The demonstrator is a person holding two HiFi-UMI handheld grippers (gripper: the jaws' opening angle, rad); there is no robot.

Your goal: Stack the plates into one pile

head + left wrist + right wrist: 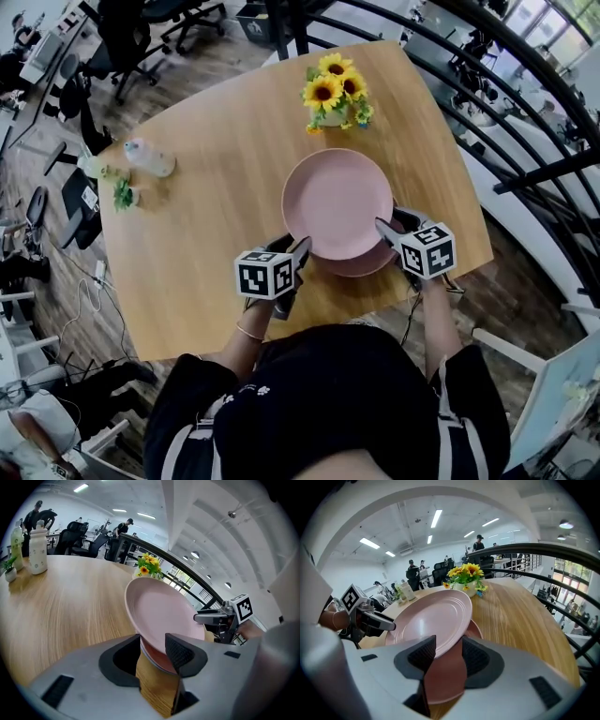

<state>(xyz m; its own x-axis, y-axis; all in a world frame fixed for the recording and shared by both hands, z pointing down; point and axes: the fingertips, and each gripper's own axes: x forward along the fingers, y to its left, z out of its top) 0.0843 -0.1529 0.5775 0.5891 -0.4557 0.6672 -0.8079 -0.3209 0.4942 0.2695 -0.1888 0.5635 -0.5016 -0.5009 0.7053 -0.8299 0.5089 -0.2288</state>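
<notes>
A light pink plate (337,199) hangs tilted just over a darker pink plate (366,264) that lies on the wooden table (202,253) near its front edge. My left gripper (301,249) is shut on the light plate's near left rim, and my right gripper (383,228) is shut on its near right rim. In the left gripper view the light plate's (164,613) rim fills the gap of the left gripper (153,651), with the lower plate (157,662) under it. The right gripper (449,652) pinches the light plate's (433,616) edge above the dark plate (445,681).
A pot of sunflowers (335,94) stands at the table's far side, just beyond the plates. A pale bottle (150,157) and a small green plant (123,194) sit at the far left. A dark railing (525,122) runs along the right. The person's torso hides the table's near edge.
</notes>
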